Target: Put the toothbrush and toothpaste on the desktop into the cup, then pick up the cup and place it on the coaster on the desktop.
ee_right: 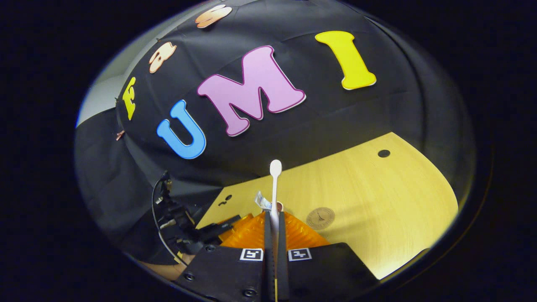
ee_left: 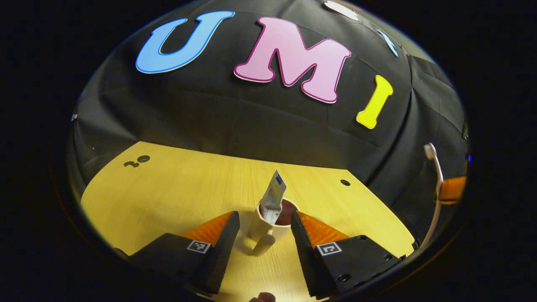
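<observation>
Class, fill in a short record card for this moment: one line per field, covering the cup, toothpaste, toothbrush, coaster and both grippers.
cup: upright on the wooden desk, handle toward the camera
toothpaste: standing tilted inside the cup
toothbrush: clamped upright in the right gripper, not yet in the cup
coaster: round, bare, lying on the desk
left gripper: open, one finger either side of the cup

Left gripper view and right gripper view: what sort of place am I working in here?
Probably a staged recording booth, not a real bathroom: a black cloth wall behind a bare wooden desktop, with only a cup holding toothpaste, a coaster, and a toothbrush in the right gripper.
</observation>
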Demonstrator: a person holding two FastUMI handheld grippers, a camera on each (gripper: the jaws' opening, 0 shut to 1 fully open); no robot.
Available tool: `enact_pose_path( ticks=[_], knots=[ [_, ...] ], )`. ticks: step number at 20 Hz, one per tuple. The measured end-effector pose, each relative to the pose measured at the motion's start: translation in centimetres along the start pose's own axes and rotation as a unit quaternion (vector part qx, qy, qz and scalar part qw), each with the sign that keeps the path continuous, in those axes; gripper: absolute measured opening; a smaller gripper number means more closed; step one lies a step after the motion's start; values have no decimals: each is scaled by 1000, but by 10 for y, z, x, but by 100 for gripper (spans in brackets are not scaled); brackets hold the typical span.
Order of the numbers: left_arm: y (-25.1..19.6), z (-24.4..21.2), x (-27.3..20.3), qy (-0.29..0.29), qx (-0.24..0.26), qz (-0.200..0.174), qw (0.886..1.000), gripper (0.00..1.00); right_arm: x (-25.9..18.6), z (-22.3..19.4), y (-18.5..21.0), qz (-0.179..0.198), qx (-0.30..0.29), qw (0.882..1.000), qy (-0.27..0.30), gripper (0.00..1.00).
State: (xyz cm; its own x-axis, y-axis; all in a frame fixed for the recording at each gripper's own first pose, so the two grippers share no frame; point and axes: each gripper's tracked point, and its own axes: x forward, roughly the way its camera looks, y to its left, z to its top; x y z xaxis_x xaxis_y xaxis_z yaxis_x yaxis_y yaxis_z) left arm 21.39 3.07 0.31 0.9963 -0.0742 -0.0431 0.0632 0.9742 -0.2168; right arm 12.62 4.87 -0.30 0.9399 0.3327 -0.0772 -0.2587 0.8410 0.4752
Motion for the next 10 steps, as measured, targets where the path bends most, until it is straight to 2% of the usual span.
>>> enact_pose_path(
  ticks=[4, 10],
  knots=[
    [-3, -11, -50, 10, -8, -13, 1000, 77, 44, 21, 18, 20, -3, 999, -44, 7],
    [-14, -39, -105, 36, -19, -26, 999, 76, 112, 29, 22, 23, 18, 996, -88, 6]
  ],
)
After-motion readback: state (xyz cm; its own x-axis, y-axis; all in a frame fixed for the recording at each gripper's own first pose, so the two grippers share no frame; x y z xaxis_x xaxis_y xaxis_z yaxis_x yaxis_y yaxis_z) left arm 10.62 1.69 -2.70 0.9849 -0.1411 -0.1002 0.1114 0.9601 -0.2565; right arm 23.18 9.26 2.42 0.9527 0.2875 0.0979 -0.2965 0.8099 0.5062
